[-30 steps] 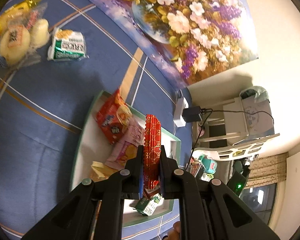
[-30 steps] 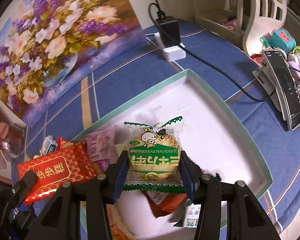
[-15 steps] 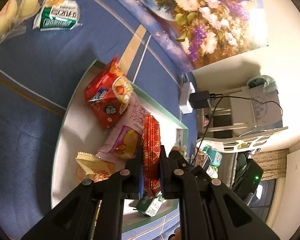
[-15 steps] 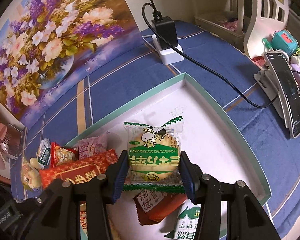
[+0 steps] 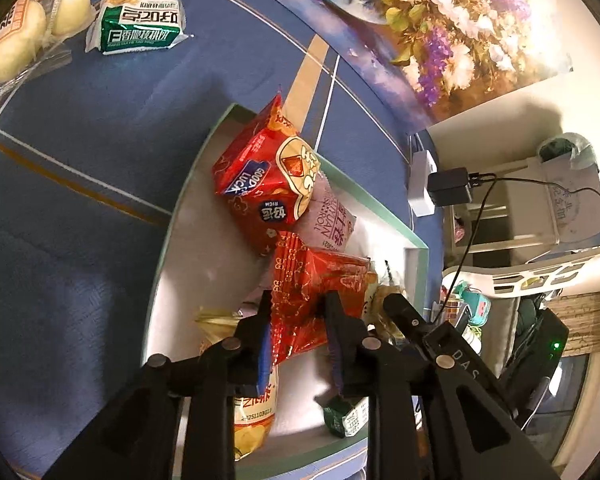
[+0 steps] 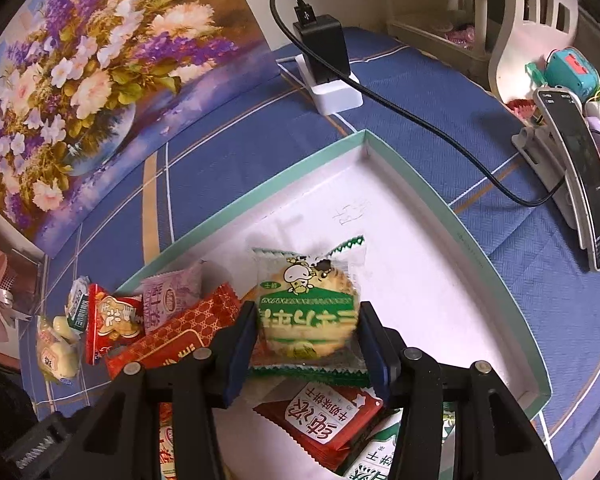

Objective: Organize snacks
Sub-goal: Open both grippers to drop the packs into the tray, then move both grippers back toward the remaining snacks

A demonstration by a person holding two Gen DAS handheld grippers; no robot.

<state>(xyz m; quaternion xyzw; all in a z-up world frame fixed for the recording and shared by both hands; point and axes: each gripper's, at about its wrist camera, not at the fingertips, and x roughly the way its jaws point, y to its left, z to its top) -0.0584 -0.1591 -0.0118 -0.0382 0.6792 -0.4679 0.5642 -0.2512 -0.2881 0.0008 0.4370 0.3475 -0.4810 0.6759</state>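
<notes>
A shallow white box with a green rim (image 5: 188, 184) (image 6: 432, 196) lies on the blue tablecloth and holds several snack packets. My left gripper (image 5: 298, 312) has spread its jaws a little; the red gold-patterned packet (image 5: 320, 280) (image 6: 172, 340) tilts loosely between them over the box. My right gripper (image 6: 308, 328) is shut on a green-and-white biscuit packet (image 6: 308, 308), held just above the box floor. A red "Good Luck" bag (image 5: 268, 184) and a pink packet (image 5: 332, 224) lie in the box.
Outside the box lie a green bread packet (image 5: 140, 24) and a clear pack of pale buns (image 5: 16, 44). A white power strip with a black charger (image 6: 324, 64) and cable, a phone on a stand (image 6: 580, 172) and a flower picture (image 6: 100, 60) border the cloth.
The left gripper's jaws have opened slightly and the red packet has tipped over toward the right inside the box. The right gripper has lowered the biscuit packet a little.
</notes>
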